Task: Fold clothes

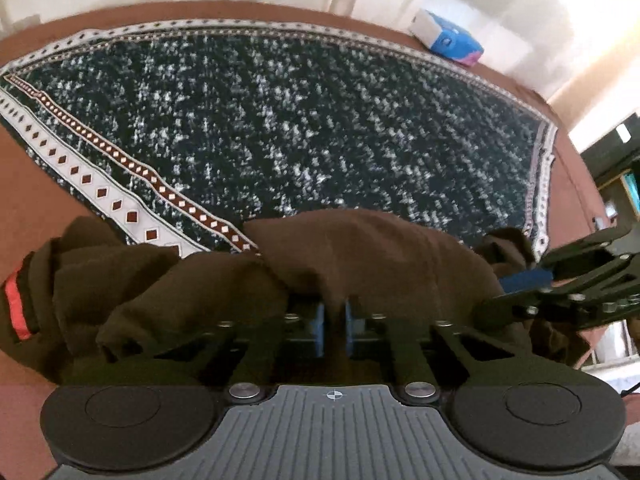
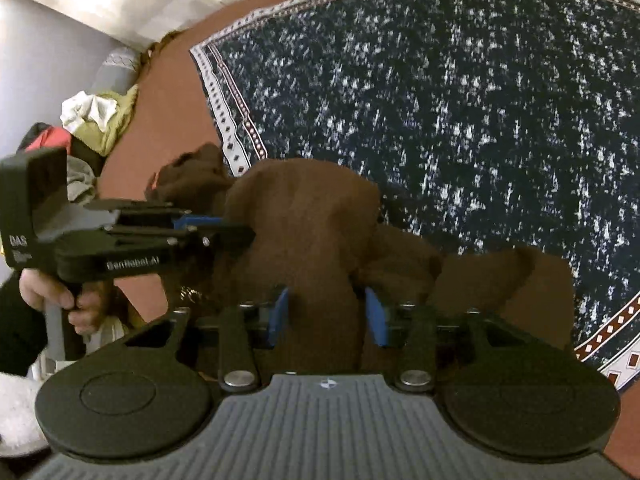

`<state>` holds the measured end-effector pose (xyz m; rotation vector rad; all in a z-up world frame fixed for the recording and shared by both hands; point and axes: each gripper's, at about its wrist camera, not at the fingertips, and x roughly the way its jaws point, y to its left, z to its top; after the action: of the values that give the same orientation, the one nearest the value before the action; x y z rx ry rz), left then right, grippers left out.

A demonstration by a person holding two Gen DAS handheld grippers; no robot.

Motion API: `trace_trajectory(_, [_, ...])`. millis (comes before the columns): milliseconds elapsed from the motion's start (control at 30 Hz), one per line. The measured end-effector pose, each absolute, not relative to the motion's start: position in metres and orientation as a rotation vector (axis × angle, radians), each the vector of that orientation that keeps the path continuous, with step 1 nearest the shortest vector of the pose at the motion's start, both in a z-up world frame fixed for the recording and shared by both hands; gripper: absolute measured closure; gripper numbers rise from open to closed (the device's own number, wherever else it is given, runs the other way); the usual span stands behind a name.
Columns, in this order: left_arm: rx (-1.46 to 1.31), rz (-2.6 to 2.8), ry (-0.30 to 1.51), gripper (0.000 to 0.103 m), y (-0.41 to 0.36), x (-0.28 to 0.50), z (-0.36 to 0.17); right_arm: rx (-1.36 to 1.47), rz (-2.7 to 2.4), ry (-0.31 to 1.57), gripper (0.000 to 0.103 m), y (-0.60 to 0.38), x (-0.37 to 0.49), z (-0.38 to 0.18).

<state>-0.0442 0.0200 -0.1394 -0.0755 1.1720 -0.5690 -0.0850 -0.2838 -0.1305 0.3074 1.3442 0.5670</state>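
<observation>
In the left wrist view the left gripper (image 1: 334, 320) sits at lower centre, its blue pads (image 1: 319, 330) drawn almost together and pinching a fold of the brown garment (image 1: 360, 252), which bunches across the middle of the frame from the left edge to the right. At the far left of the bundle a red stripe (image 1: 16, 306) shows on a dark cuff. Behind the garment a dark speckled cloth (image 1: 300, 120) with a white diamond-patterned border is spread flat over a reddish-brown surface (image 1: 24, 208), filling the upper and middle parts of the frame. A blue and white packet (image 1: 446, 38) lies on the surface in the upper right, beyond the cloth's far edge. The right gripper (image 1: 532, 278) enters from the right edge, its black linkage level and a blue pad against the garment's right end. In the right wrist view the right gripper (image 2: 326, 316) is at lower centre with its blue pads (image 2: 376, 320) a little apart and pressed on a thick bunch of the brown garment (image 2: 304, 216), which heaps up in the middle of the frame over the near edge of the speckled cloth (image 2: 460, 100). The left gripper (image 2: 216, 226) reaches in from the left, closed on the garment's left side, with a hand (image 2: 68, 300) round its handle at the lower left. A pile of clothes (image 2: 96, 120) lies at the left edge beside the reddish-brown surface (image 2: 168, 100).
</observation>
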Motion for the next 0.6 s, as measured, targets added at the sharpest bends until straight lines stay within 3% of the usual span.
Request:
trace_trajectory(33, [-0.086,-0.579,1.156,0.1,0.022,-0.047,-0.132,0.319,0.573,1.348,0.095,-0.285,-0.086,-0.129])
trace_trajectory(267, [-0.138,-0.619,0.952,0.101,0.033,-0.046,-0.049,0.345,0.617,1.201,0.097,-0.297,-0.09,-0.057])
trace_trajectory(467, [-0.126,-0.615,0.694,0.101,0.034,-0.003,0.036,0.228,0.641,0.903,0.097,-0.295,-0.051,0.042])
trace_trajectory(600, [-0.099,-0.549,0.578,0.101,0.027,0.049,0.064,0.147,0.589,0.741,0.097,-0.282,-0.006,0.083])
